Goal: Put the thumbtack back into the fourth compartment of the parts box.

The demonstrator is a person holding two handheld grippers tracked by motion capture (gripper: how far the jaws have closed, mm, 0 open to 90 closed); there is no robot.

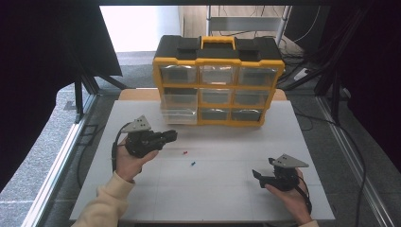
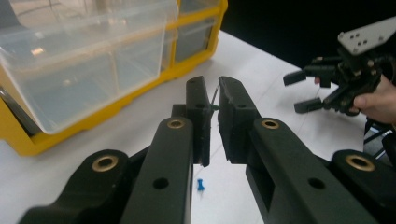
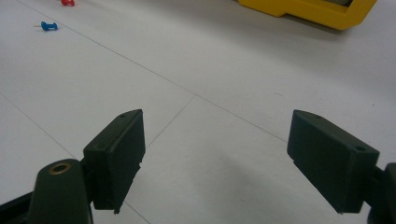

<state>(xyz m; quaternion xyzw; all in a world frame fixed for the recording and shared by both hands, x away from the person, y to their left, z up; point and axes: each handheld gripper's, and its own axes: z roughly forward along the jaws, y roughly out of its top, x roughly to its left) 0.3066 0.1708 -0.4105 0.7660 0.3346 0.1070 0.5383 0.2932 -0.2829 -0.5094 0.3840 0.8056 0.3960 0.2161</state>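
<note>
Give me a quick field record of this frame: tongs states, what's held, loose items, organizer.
left tongs: nearly shut, pinching a thin green pin between the jaw tips, raised near the open drawer
right tongs: open, holding nothing, low over the table
organizer: yellow and black, clear drawers, at the table's far side
open drawer: lower-left one pulled out; contents hard to tell
loose items: blue pushpin and red pushpin on the white table, between the tongs
</note>
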